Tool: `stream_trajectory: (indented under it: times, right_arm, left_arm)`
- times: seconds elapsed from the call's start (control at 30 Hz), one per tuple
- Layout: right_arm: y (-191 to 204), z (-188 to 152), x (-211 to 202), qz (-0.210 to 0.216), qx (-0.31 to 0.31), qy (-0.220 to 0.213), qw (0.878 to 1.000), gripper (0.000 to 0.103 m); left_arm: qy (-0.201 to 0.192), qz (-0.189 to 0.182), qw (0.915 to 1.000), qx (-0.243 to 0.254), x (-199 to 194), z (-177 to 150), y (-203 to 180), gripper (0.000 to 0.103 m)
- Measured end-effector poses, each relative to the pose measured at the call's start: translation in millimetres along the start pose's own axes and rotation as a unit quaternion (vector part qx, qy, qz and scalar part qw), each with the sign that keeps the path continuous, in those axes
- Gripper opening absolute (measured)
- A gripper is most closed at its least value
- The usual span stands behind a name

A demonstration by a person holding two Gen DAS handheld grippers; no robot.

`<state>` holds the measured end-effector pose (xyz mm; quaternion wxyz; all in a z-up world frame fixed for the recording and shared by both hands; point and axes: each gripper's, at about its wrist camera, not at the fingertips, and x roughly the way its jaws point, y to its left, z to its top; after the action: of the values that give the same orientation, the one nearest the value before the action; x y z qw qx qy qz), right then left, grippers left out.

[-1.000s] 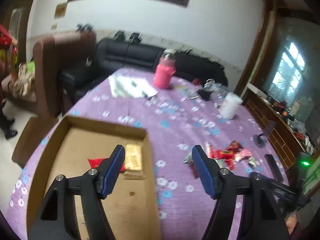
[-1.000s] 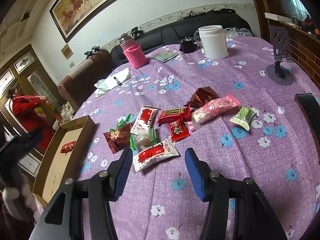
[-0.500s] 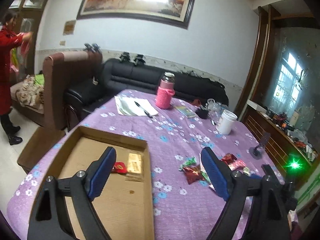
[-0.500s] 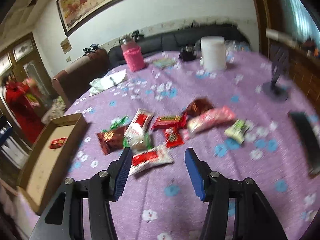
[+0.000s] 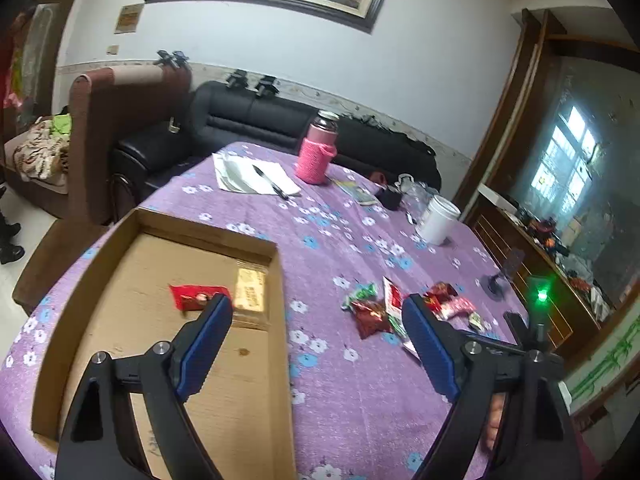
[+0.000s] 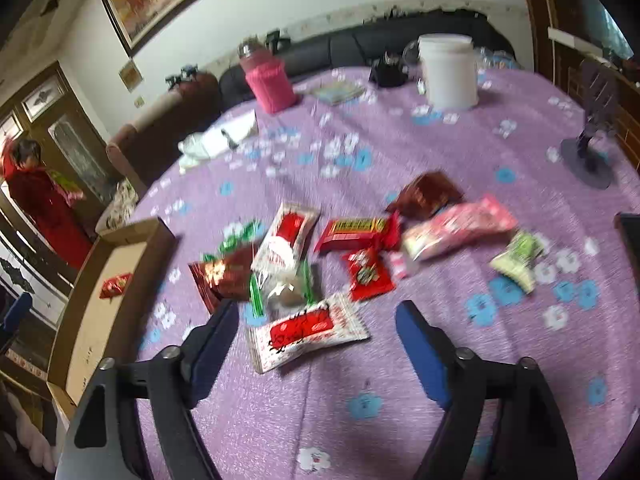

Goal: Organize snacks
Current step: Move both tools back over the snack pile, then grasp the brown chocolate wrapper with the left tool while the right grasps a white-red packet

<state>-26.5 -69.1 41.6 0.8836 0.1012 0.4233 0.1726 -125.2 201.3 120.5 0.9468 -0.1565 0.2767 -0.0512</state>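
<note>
A shallow cardboard box (image 5: 120, 240) lies on the purple flowered table, with one red snack packet (image 5: 196, 295) inside near a gold label. My left gripper (image 5: 316, 312) hovers open over the box's right wall, nothing between its fingers. In the right wrist view several snack packets are scattered mid-table. A white and red packet (image 6: 306, 330) lies just beyond my right gripper (image 6: 316, 316), whose jaws are opening and hold nothing. The box (image 6: 80, 312) shows at the left with the red packet (image 6: 115, 285) in it.
A pink-sleeved bottle (image 5: 318, 152), papers with a pen (image 5: 256, 176), a white tub (image 6: 448, 70) and a small black stand (image 6: 588, 156) sit further back on the table. A black sofa and brown armchair stand behind. A person in red (image 6: 36, 200) is at the left.
Both grippers have opened wider. The right one has moved closer to the packets. The left view pulled back from the box, showing more of the room.
</note>
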Motion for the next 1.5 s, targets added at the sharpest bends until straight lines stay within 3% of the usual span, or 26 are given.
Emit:
stream_trajectory:
  times: [0.27,0.3,0.33,0.37,0.5,0.57,0.8,0.83,0.9,0.93,1.03,1.2,1.37,1.5]
  right_arm:
    - [9.5,0.5,35.2,-0.035,0.018,0.026,0.999,0.081]
    - [12.0,1.6,36.5,-0.045,0.012,0.025,0.999,0.073]
    - [14.7,2.0,37.9,-0.056,0.0,0.031,0.998,0.046]
    - [16.6,1.5,37.3,-0.068,-0.011,0.035,0.997,0.027]
    - [8.5,-7.4,26.5,-0.087,-0.032,0.037,0.995,0.022]
    - [-3.4,-11.3,18.9,-0.087,-0.03,0.031,0.995,0.022]
    - [-36.7,-13.7,5.7,-0.011,0.018,0.02,1.0,0.022]
    - [-38.6,-13.9,5.2,-0.005,0.023,0.02,1.0,0.022]
    - [-38.5,-13.1,5.5,0.003,0.031,0.02,0.999,0.024]
    - [-39.8,-13.1,3.0,0.009,0.034,0.017,0.999,0.028]
    - [-38.6,-12.5,-3.3,0.024,0.039,0.005,0.999,0.045]
    - [-28.8,-15.6,-4.7,0.045,0.024,0.009,0.999,0.049]
    - [-4.6,-23.1,6.3,0.036,-0.022,0.027,0.999,0.049]
    - [11.2,-28.1,13.3,-0.003,-0.065,0.03,0.997,0.049]
  left_arm:
    - [0.086,-0.04,0.9954,-0.009,56.3,4.2,-26.1,0.086]
    - [0.1,-0.042,0.9941,-0.003,67.3,4.5,-32.8,0.086]
    - [0.112,-0.042,0.9928,0.009,77.2,4.7,-39.9,0.086]
    - [0.125,-0.039,0.9911,0.026,86.7,4.9,-47.0,0.086]
    - [0.155,-0.016,0.9832,0.095,121.6,5.3,-71.9,0.086]
    - [0.164,-0.011,0.9789,0.121,140.5,6.7,-80.7,0.086]
    - [0.217,0.003,0.9601,0.176,203.3,-7.3,-99.2,0.086]
    - [0.228,-0.004,0.9568,0.18,207.0,-11.3,-100.9,0.082]
    - [0.246,-0.01,0.9509,0.187,208.2,-18.4,-103.9,0.06]
    - [0.263,-0.018,0.9459,0.189,208.4,-23.7,-105.5,0.043]
    - [0.277,-0.023,0.9374,0.21,198.5,-38.2,-110.2,0.042]
    - [0.253,-0.037,0.9477,0.191,176.1,-32.9,-106.3,0.044]
    - [0.205,-0.033,0.9635,0.169,157.2,-14.9,-98.4,0.064]
    - [0.207,-0.027,0.9615,0.178,167.8,-13.1,-103.6,0.067]
